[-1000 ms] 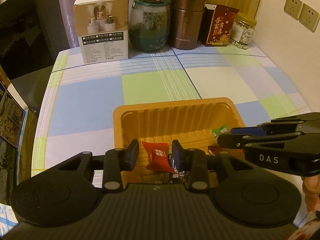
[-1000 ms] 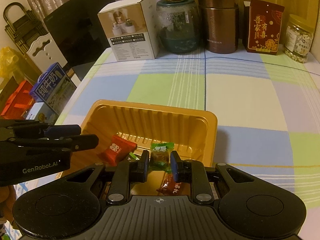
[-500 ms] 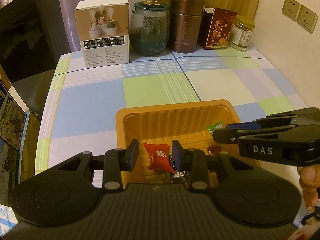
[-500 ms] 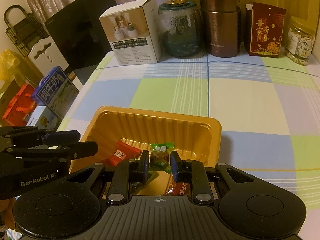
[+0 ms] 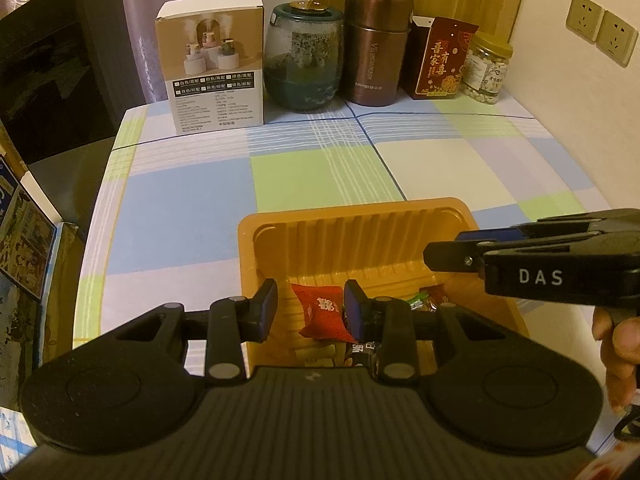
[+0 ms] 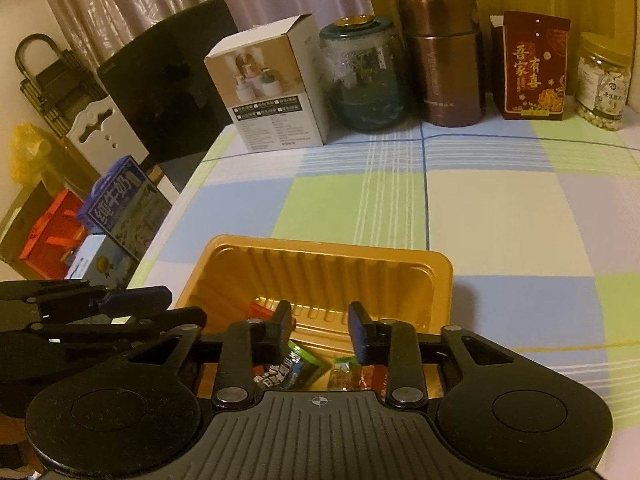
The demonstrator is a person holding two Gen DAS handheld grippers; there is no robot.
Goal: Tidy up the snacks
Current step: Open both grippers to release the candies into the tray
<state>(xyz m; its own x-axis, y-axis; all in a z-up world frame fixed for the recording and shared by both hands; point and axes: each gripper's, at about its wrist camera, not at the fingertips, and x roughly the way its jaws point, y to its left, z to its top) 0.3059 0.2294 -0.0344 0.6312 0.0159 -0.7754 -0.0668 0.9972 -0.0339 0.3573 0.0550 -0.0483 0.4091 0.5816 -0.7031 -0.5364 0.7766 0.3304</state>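
An orange ribbed plastic tray [image 5: 360,236] of wrapped snacks sat on the near checked-cloth worktop [image 5: 192,216], jars lining the far wall. Both claws angled down over it: left claw [image 5: 310,306] opening around a red wrapped candy [image 5: 322,314], right claw [image 6: 320,330] opening, empty.

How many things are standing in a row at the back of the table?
5: a white box on the left, then a glass jar, a brown canister, a red packet, and a small jar furthest right. Another box may hide behind the packet.
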